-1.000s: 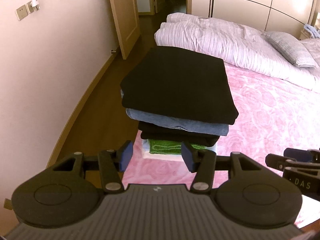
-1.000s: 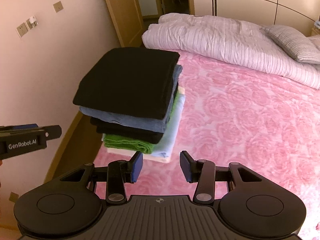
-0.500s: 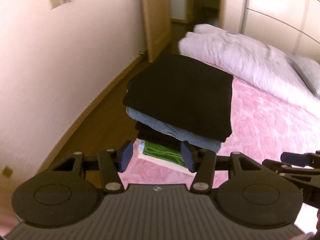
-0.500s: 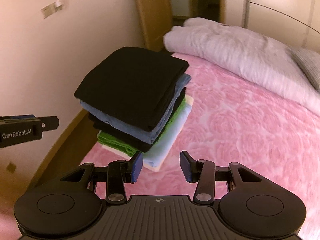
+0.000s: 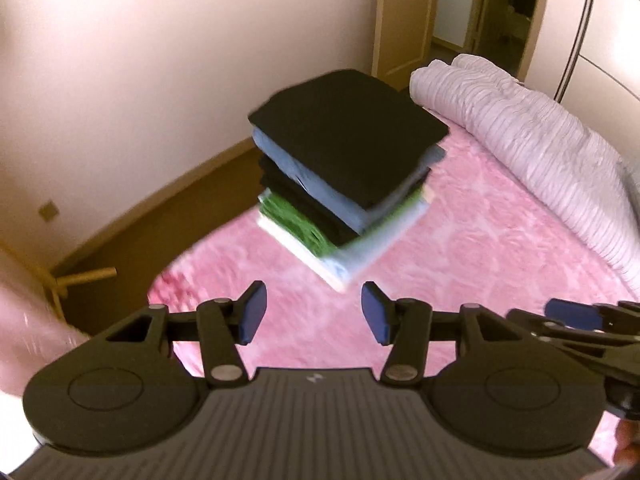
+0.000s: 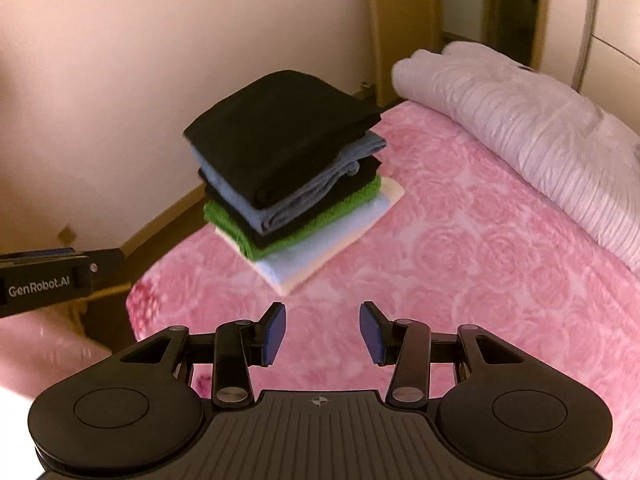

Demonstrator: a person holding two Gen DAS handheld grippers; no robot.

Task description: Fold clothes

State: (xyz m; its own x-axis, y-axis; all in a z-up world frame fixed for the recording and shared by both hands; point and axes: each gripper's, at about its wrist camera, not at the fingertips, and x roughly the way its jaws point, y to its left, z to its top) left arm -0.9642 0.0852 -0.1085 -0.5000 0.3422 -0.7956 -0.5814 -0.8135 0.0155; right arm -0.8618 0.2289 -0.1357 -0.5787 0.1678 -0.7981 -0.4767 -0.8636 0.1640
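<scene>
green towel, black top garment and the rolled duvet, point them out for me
green towel [image 6: 348, 204]: right wrist view, its folded right edge
black top garment [image 6: 280, 136]: right wrist view, upper face
rolled duvet [image 5: 532, 148]: left wrist view, ribbed middle

A bed with a pink rose-patterned bedspread [image 6: 460, 248] fills the room; a striped duvet [image 6: 520, 120] lies bunched along its far edge, beside a pale wall [image 6: 120, 80] and wooden door [image 5: 404, 16].

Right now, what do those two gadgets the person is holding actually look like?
Both are matte black plastic. The left gripper and right gripper each have a ribbed body, two round discs, silver pivot screws and blue fingertip pads. One side bar reads "GenRobot.AI". No cables or sleeves are visible.
</scene>
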